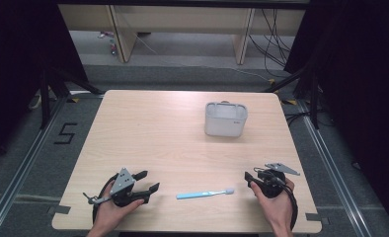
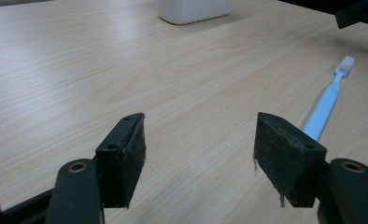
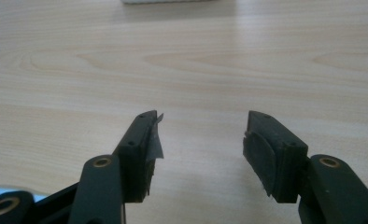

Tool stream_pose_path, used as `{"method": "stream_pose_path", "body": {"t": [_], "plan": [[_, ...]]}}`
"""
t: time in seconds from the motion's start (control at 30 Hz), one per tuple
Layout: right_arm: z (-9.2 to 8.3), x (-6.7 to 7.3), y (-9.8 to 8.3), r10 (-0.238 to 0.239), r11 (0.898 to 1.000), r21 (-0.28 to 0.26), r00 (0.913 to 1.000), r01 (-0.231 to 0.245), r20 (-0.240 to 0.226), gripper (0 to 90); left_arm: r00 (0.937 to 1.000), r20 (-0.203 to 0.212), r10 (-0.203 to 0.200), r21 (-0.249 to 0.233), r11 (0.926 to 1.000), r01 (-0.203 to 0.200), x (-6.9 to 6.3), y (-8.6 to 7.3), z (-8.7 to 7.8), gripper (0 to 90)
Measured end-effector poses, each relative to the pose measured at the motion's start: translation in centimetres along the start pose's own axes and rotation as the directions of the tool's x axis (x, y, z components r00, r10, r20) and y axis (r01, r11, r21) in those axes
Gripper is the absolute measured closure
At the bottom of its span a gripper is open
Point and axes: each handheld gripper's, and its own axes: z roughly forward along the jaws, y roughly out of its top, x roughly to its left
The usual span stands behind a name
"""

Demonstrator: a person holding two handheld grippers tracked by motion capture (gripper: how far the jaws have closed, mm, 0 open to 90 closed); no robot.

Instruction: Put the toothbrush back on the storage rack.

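Toothbrush (image 1: 205,194) lies flat on the table (image 1: 148,128), lower centre of the high view, between both tools. Judged light, stiff, slim, likely slippery plastic; best taken mid-handle. Left tool (image 1: 147,187) and right tool (image 1: 249,179) both released, nothing between jaws.

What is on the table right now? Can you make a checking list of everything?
Surface: light wooden table, bare wood across most of it.
Job's things: blue toothbrush with white bristles lies flat near the front edge, between the two hands; grey box stands farther back, right of the middle.
Clutter: nothing seen.
Grippers: left claw open, holding nothing, left of the toothbrush; right claw open, holding nothing, right of it.
Cables: a black cable trails from the right claw; more cables hang behind the table.
Surroundings: grey floor, wooden furniture behind.
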Motion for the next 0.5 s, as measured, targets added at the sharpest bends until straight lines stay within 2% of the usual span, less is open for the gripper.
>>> {"method": "stream_pose_path", "body": {"t": [0.03, 0.07, 0.1, 0.13, 0.17, 0.2, 0.23, 0.27, 0.3, 0.33, 0.37, 0.4, 0.43, 0.47, 0.5], "plan": [[-0.1, 0.2, 0.1, -0.003, 1.000, 0.006, 1.0000, 0.003, 0.009, 45.9, 1.0000, -0.006, 0.004, 0.010, 0.9999, -0.004, -0.1, 0.0, 0.0, 33.4], [-0.2, 0.5, 0.4, 0.009, 1.000, 0.016, 1.0000, -0.009, -0.001, 45.9, 1.0000, -0.002, 0.006, 0.007, 1.0000, -0.006, -0.1, 0.0, 0.1, 33.5], [-0.3, 0.6, 0.6, 0.007, 0.999, 0.041, 1.0000, -0.007, 0.001, 45.9, 0.9999, -0.004, 0.013, 0.009, 0.9999, -0.013, -0.2, 0.0, 0.1, 33.6], [-0.5, 1.1, 0.8, 0.024, 0.997, 0.079, 0.9997, -0.024, 0.006, 46.0, 0.9999, -0.004, 0.013, 0.009, 0.9999, -0.013, -0.2, 0.0, 0.1, 33.7], [-0.5, 1.1, 0.8, 0.024, 0.997, 0.079, 0.9997, -0.024, 0.006, 46.0, 0.9997, -0.007, 0.022, 0.021, 0.9995, -0.022, -0.2, 0.1, 0.1, 33.7], [-0.4, 1.6, 1.1, 0.051, 0.991, 0.122, 0.9987, -0.051, -0.001, 45.4, 0.9996, -0.004, 0.027, 0.018, 0.9995, -0.027, -0.3, 0.1, 0.1, 33.9], [-0.4, 1.6, 1.1, 0.051, 0.991, 0.122, 0.9987, -0.051, -0.001, 45.4, 0.9994, -0.004, 0.033, 0.022, 0.9992, -0.033, -0.4, 0.1, 0.1, 33.9], [-0.5, 2.2, 1.2, 0.075, 0.984, 0.161, 0.9972, -0.075, 0.010, 45.8, 0.9993, 0.007, 0.037, 0.021, 0.9991, -0.038, -0.5, 0.1, 0.2, 33.9], [-0.7, 2.7, 1.3, 0.123, 0.977, 0.176, 0.9924, -0.123, 0.014, 46.4, 0.9989, 0.006, 0.047, 0.027, 0.9985, -0.047, -0.6, 0.1, 0.2, 33.9], [-0.9, 2.8, 1.5, 0.100, 0.978, 0.181, 0.9948, -0.102, 0.017, 46.7, 0.9987, 0.016, 0.047, 0.020, 0.9987, -0.048, -0.6, 0.0, 0.2, 33.9], [-1.0, 3.0, 1.6, 0.108, 0.972, 0.205, 0.9937, -0.112, 0.028, 46.6, 0.9987, 0.017, 0.048, 0.022, 0.9986, -0.048, -0.6, 0.1, 0.2, 33.9], [-1.0, 3.0, 1.6, 0.108, 0.972, 0.205, 0.9937, -0.112, 0.028, 46.6, 0.9987, 0.017, 0.048, 0.022, 0.9986, -0.048, -0.6, 0.1, 0.2, 33.9], [-1.2, 3.7, 1.8, 0.168, 0.941, 0.292, 0.9852, -0.171, 0.034, 46.9, 0.9990, 0.010, 0.042, 0.027, 0.9987, -0.043, -0.7, 0.1, 0.2, 33.9], [-1.2, 4.0, 1.8, 0.179, 0.930, 0.320, 0.9831, -0.181, 0.036, 46.9, 0.9991, 0.010, 0.041, 0.027, 0.9988, -0.041, -0.7, 0.1, 0.2, 33.9], [-1.2, 4.0, 1.8, 0.179, 0.930, 0.320, 0.9831, -0.181, 0.036, 46.9, 0.9991, 0.010, 0.041, 0.027, 0.9988, -0.041, -0.7, 0.1, 0.2, 33.9]]}}
